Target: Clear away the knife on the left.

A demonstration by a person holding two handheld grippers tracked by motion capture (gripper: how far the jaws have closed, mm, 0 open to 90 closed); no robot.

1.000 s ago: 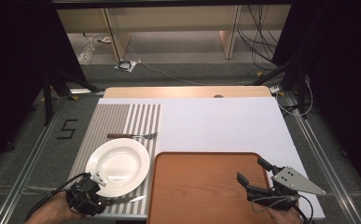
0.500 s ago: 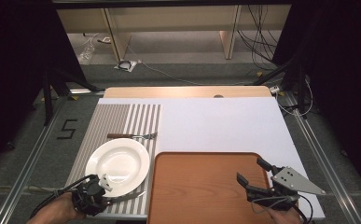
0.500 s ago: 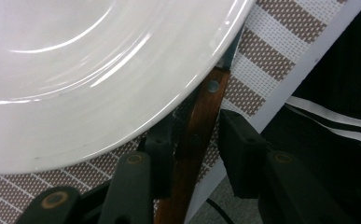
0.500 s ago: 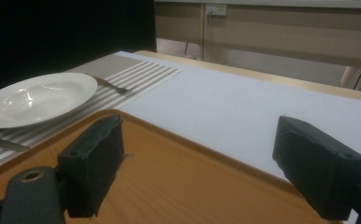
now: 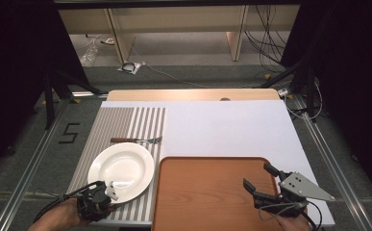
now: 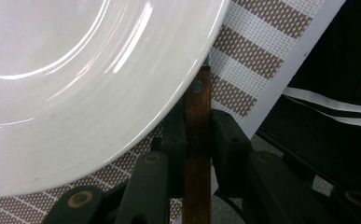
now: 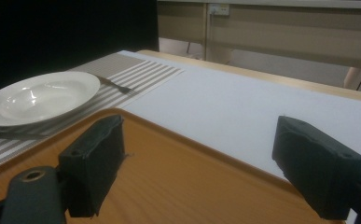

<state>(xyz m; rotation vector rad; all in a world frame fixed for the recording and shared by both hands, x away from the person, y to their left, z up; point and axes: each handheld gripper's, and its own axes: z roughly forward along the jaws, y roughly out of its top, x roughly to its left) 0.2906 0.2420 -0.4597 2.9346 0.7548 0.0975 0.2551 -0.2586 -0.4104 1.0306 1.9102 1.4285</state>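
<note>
At the left of the high view, the left gripper [image 5: 97, 201] is sitting at the near edge of the brown-and-white striped woven placemat [image 5: 126, 125], just beside the near rim of the round white ceramic plate [image 5: 121, 169]. In the left gripper view its jaws have just been closing and are now pressing on both sides of a slim brown wooden utensil handle [image 6: 197, 140], so this gripper is holding the handle in a narrow grip. The handle's long axis is running straight ahead between the pads and away from the hand, its far end disappearing under the plate's rim. A metal rivet is showing near that end; what kind of utensil it is I cannot tell, since its working end is hidden.

The handle is lying on the left hand's side, well apart from the other hand, so any pull would likely have to run back along the handle's length to clear the plate.

Beyond the plate, a wooden-handled metal fork [image 5: 136, 140] is lying crosswise on the placemat.

Further right, the empty orange-brown wooden tray [image 5: 207, 192] is resting on the white table cover [image 5: 231, 130]. The right gripper [image 5: 263, 180] is hovering over the tray's right part, jaws standing wide apart and holding nothing.
</note>
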